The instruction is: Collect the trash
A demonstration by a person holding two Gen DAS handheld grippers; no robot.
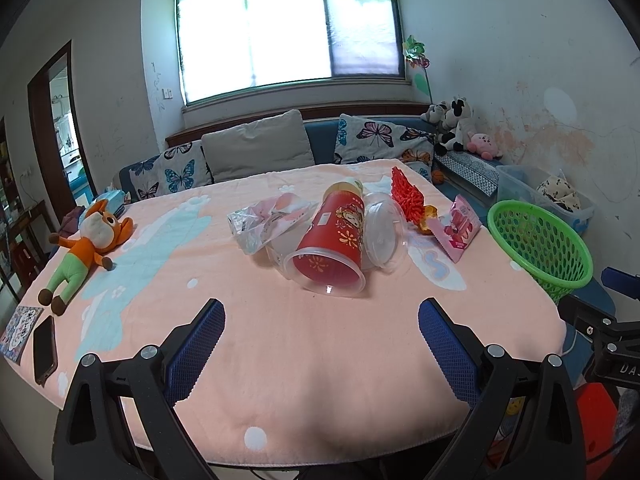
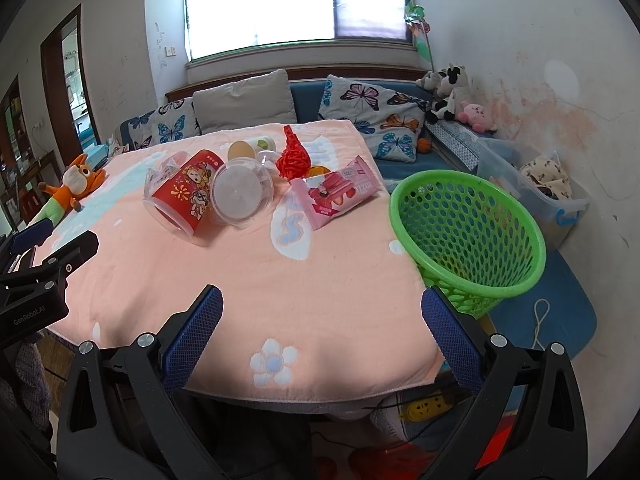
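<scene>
1. My left gripper [image 1: 322, 322] hangs over the near edge of the pink blanket [image 1: 304, 360], its fingers spread wide, holding nothing.
2. My right gripper [image 2: 322, 314] is likewise spread and empty.
3. The red cup [image 1: 332, 236] lies on its side mid-table, touching a clear lid [image 1: 384, 226].
4. The pink wrapper [image 2: 336, 192] lies near the green basket [image 2: 468, 236] at the table's right edge.

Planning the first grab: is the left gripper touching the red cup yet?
Apart. The left wrist view shows bare pink blanket between the open left gripper and the red cup lying on its side.
</scene>
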